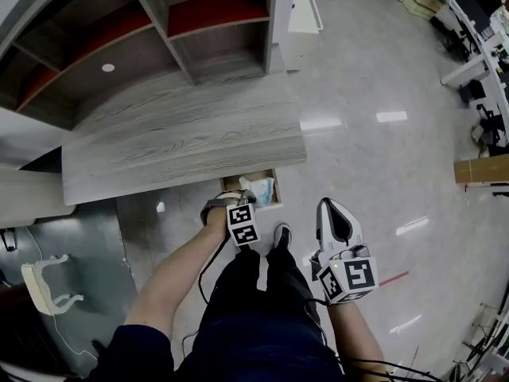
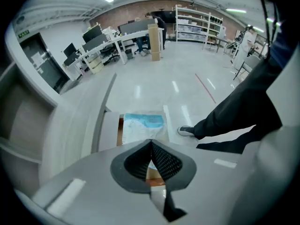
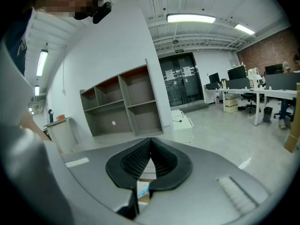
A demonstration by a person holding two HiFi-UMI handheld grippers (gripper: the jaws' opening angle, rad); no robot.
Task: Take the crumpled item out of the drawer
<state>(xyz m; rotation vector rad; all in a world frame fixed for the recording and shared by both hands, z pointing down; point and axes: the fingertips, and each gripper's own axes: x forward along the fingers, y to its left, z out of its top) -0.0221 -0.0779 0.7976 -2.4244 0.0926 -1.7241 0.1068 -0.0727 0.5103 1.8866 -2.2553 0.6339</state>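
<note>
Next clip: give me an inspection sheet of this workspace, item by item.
Surface: grey wood-grain desk top.
Job's things: drawer open under the desk edge; crumpled white-and-blue item lies inside.
Clutter: nothing seen.
Grippers: left gripper near the drawer, jaws together, empty; right gripper off to the side over the floor, jaws together, empty.
Cables: black cable beside the left forearm.
Surroundings: open shelf unit behind the desk, glossy floor, office desks beyond.
</note>
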